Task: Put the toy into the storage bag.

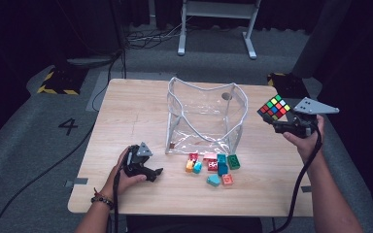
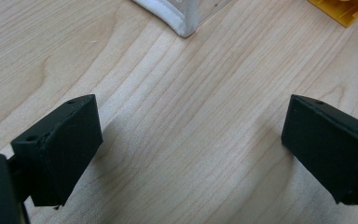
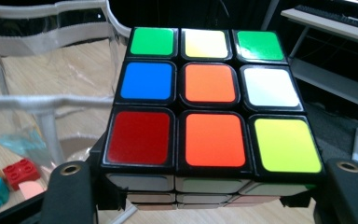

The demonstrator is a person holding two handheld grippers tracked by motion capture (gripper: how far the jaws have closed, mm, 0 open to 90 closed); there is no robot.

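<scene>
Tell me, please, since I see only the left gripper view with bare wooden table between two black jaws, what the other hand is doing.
Observer: The right gripper holds a scrambled colour-tiled puzzle cube in the air, off the table's right edge.
Operator: Is it gripped firmly?
Observer: In the right gripper view the cube sits between both jaws, which press on its sides.
Operator: Where might it go?
Observer: A clear plastic bag with white trim stands open at the middle of the wooden table, left of the cube.
Operator: Anything else nearby?
Observer: Small coloured toy building blocks lie in a cluster in front of the bag.
</scene>
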